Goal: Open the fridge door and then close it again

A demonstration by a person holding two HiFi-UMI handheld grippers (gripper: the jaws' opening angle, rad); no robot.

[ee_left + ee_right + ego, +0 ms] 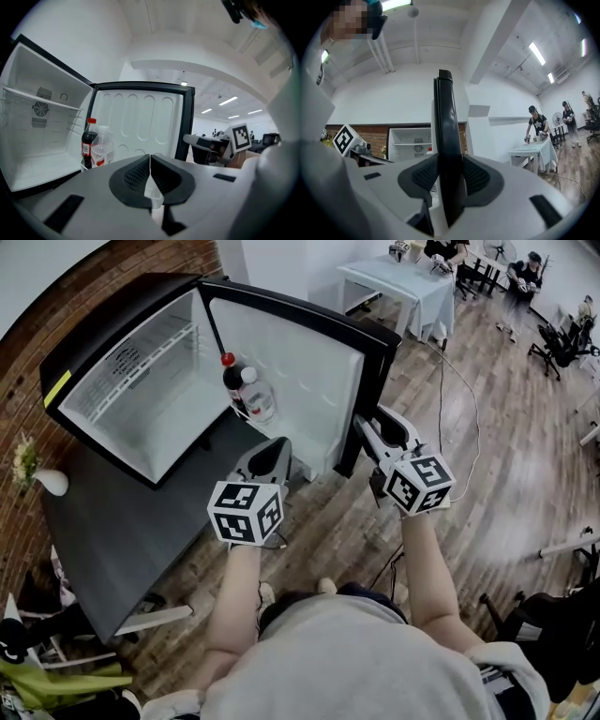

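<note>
Around you are a brick wall, a wooden floor, a white-covered table farther back, and long ceiling lights.

Dark table: 1 open fridge and 1 white vase with flowers, by the brick wall. Rack of the door: 2 upright bottles side by side, 1 dark bottle with a red cap and 1 clear bottle with a white cap. Wood floor: 1 white-clothed table.
</note>
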